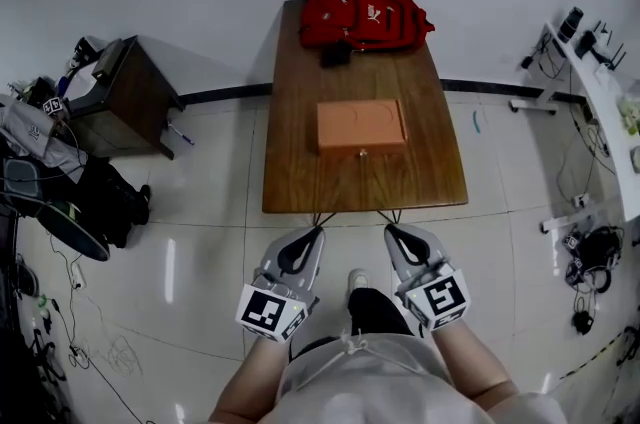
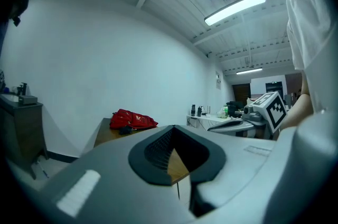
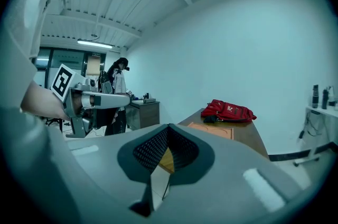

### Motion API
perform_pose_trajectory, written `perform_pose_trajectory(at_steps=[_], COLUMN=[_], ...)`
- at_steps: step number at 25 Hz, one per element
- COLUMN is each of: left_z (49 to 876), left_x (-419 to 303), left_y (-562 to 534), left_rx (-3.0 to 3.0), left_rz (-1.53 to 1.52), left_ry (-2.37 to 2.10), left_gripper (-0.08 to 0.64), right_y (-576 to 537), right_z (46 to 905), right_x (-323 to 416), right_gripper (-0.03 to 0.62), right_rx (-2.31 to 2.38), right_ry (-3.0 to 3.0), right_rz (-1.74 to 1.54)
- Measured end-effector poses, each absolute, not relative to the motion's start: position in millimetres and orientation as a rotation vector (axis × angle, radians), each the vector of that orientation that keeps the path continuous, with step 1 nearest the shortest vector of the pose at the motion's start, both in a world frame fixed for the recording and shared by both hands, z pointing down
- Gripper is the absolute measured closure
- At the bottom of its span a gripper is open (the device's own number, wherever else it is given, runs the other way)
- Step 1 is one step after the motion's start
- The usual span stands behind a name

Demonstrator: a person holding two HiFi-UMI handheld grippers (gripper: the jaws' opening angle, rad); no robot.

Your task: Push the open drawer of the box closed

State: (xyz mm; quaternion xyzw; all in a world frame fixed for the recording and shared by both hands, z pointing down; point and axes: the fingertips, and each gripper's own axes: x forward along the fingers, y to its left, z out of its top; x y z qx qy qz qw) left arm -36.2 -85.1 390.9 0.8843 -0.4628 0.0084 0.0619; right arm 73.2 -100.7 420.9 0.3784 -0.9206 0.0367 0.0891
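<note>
An orange box lies flat in the middle of a brown wooden table, a small knob on its near face. How far its drawer stands out I cannot tell. In the right gripper view the box is low on the table, ahead of me. My left gripper and right gripper hover side by side just off the table's near edge, well short of the box. Both are shut and hold nothing. My left gripper and my right gripper fill their own views.
A red backpack lies across the table's far end. A dark wooden cabinet and a heap of bags and cables are at the left. A white desk with cables runs along the right. A person stands far off.
</note>
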Motion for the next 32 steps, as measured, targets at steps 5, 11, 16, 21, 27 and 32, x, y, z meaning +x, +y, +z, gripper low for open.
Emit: perform_pose_trajectory(at_steps=[5, 11, 16, 21, 27, 32], left_z=[386, 386, 383, 379, 371, 368], left_x=[-38, -52, -59, -61, -44, -27], left_y=[-6, 74, 123, 147, 160, 164], left_rx=[2.698, 2.709, 2.697, 2.679, 2.666, 2.676], left_rz=[-0.010, -0.003, -0.033, -0.049, -0.092, -0.072], left_ry=[-1.326, -1.314, -1.340, -1.342, -1.346, -1.337], left_gripper=[0.555, 0.555, 0.555, 0.555, 0.555, 0.555], right_y=[-16, 66, 111, 135, 152, 156], right_z=[424, 421, 415, 408, 399, 397], right_x=[70, 65, 62, 60, 70, 78], right_gripper=[0.589, 0.589, 0.589, 0.589, 0.589, 0.589], right_rx=[1.206, 1.266, 1.259, 1.258, 1.237, 1.213], right_ry=[-2.676, -2.642, -2.665, -2.684, -2.700, -2.698], right_rz=[0.188, 0.152, 0.144, 0.154, 0.125, 0.158])
